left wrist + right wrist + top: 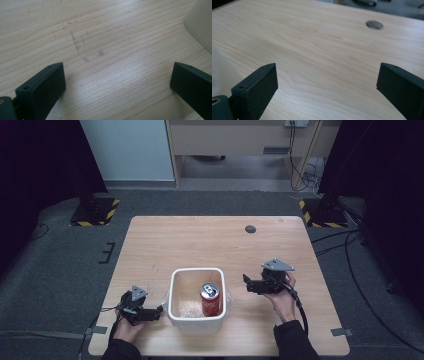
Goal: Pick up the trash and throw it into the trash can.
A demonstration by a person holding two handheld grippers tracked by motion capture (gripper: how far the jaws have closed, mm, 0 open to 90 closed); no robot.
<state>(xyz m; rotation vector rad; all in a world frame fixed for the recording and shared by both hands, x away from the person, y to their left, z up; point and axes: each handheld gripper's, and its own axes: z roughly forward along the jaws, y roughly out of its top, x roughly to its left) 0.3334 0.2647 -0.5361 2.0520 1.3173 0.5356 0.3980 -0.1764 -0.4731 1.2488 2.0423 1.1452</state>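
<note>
Beside the white tub [196, 317], both hands hold the left claw [159, 311] and right claw [246, 284] spread wide, empty.

white bin [196, 317] mid-table, far tabletop [210, 240] open

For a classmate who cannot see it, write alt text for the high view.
A red drinks can stands upright in a white square plastic tub on a light wooden table. The left gripper and right gripper flank the tub, jaws open.
</note>
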